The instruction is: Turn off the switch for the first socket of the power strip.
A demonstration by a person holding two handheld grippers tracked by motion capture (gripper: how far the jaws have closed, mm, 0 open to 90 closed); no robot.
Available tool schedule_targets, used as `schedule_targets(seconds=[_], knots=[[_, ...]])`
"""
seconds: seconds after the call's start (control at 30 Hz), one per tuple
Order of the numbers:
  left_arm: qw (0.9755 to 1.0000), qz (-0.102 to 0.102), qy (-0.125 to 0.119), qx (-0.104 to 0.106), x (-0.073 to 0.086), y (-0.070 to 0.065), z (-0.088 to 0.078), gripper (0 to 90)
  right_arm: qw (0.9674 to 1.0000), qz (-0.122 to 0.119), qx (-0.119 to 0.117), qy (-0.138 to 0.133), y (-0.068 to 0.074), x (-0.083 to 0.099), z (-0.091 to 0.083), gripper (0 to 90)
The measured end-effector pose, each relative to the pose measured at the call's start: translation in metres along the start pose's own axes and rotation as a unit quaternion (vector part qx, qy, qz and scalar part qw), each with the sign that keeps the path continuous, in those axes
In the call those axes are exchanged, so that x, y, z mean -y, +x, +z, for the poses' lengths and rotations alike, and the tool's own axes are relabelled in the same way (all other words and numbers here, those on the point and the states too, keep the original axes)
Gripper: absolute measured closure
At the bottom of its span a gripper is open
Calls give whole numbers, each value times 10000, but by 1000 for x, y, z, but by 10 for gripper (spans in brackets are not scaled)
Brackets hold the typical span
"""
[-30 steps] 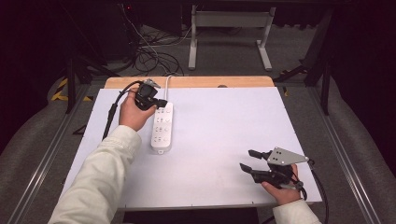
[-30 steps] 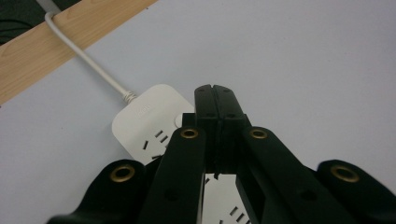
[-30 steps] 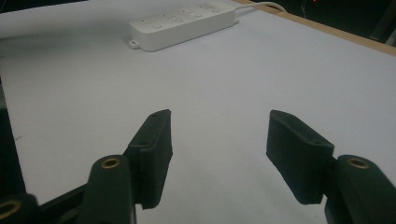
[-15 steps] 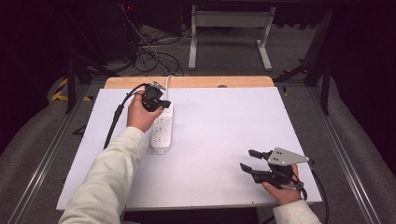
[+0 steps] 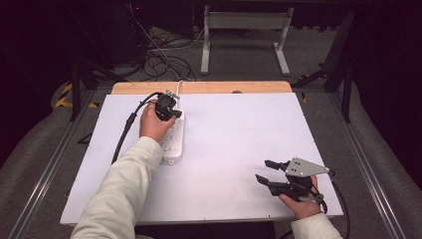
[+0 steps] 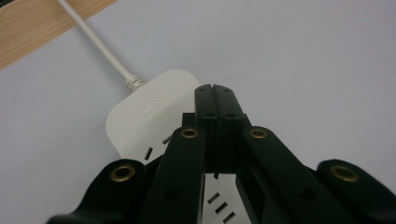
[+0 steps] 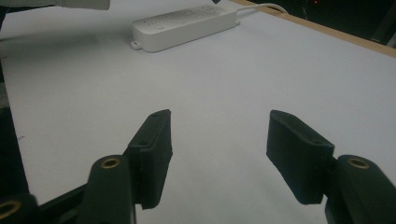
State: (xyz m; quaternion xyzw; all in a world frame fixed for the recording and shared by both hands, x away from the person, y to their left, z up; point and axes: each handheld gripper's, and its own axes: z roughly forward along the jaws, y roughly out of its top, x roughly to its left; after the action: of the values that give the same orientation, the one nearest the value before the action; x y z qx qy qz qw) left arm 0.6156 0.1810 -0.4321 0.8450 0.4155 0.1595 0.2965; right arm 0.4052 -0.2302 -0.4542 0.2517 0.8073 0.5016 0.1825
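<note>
A white power strip lies on the table's left half. The left hand-held gripper, jaws pressed together, hovers over its cord end, probably to press something there. The right hand-held gripper rests apart, jaws spread, holding nothing.

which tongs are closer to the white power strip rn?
Left. The left tongs, shut, sit right over the white plastic power strip at its cord end; the right tongs stand open, well off across the table.

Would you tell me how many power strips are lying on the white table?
1. The power strip lies on the white table's left half, its cord end toward the far edge, under the shut left gripper.
</note>
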Motion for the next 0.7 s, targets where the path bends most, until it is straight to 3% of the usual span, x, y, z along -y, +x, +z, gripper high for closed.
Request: schedule_targets(seconds=[0.7], knots=[[9998,25,93,-171,1,-2,10,900,10000,8,-11,23,0,0,1,411]])
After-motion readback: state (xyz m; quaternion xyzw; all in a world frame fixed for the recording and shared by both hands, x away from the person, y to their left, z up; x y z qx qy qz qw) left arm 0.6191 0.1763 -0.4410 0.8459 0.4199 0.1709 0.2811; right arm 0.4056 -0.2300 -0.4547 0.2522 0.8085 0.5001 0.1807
